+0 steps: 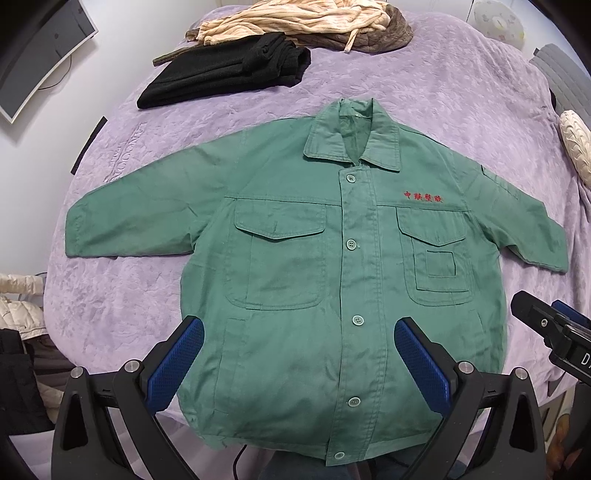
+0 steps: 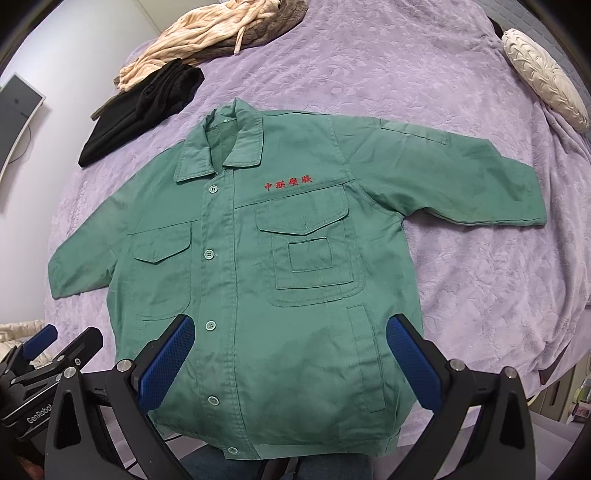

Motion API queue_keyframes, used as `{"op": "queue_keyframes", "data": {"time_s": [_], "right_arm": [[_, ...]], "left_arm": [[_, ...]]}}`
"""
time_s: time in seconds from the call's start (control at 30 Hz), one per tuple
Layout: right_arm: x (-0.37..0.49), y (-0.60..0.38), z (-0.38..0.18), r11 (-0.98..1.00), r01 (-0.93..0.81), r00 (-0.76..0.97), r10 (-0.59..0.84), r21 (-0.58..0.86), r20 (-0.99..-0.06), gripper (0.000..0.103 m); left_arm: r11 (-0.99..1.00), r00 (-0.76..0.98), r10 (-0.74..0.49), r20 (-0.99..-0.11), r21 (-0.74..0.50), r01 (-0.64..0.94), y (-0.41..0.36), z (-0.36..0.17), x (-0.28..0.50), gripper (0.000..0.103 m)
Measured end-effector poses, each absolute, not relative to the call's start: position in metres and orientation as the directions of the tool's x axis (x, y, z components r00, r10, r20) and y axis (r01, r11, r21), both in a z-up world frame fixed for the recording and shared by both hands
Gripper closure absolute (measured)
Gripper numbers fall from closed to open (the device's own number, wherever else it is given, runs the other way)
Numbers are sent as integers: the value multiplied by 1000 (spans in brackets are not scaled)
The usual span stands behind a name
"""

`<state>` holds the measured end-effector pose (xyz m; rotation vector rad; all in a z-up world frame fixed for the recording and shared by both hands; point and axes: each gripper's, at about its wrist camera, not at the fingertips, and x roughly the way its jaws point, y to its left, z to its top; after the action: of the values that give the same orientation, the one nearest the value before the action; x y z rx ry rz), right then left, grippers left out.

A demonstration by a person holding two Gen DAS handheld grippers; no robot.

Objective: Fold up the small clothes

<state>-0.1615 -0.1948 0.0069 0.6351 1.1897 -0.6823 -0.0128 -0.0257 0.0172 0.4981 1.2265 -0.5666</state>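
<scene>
The green jacket point(image 1: 295, 280) is matt woven cloth, lightly creased, with smooth plastic buttons and red embroidered thread on the chest; the bed point(image 1: 424, 81) wears a plush lilac cover with an embossed pattern; the black garment point(image 1: 221, 74) is soft and dull; the striped cloth point(image 1: 295, 18) looks fleecy; each gripper, left gripper point(image 1: 299, 354) and right gripper point(image 2: 291, 350), has matt black plastic arms, textured blue pads and shiny metal bolts.

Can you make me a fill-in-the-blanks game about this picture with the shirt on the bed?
1. The shirt spread flat on the purple blanket is ____ in colour.
2. The writing stitched on its chest is ____.
3. The folded clothes lying beyond its collar are ____.
4. The left gripper and right gripper both hold ____.

Missing words: green; red; black; nothing
</scene>
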Motion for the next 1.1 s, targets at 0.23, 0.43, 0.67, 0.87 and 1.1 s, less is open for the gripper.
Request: {"op": "queue_keyframes", "data": {"time_s": [0.23,0.43,0.67,0.87,1.1], "right_arm": [[-163,-191,8,649,757,222,-145,77,-964,0],[-162,-188,8,655,752,220,-142,75,-965,0],[-162,-186,7,650,756,218,-142,75,-965,0],[-163,-187,7,650,756,219,-141,76,-966,0],[-163,-187,6,647,758,215,-139,76,-967,0]], "left_arm": [[763,236,-133,-963,52,645,-26,18,-14,0],[763,237,-133,-962,53,644,-25,18,-16,0],[764,236,-130,-963,55,643,-23,19,-16,0],[764,235,-126,-964,57,643,-21,19,-14,0],[764,234,-123,-964,59,643,-23,19,-14,0]]}}
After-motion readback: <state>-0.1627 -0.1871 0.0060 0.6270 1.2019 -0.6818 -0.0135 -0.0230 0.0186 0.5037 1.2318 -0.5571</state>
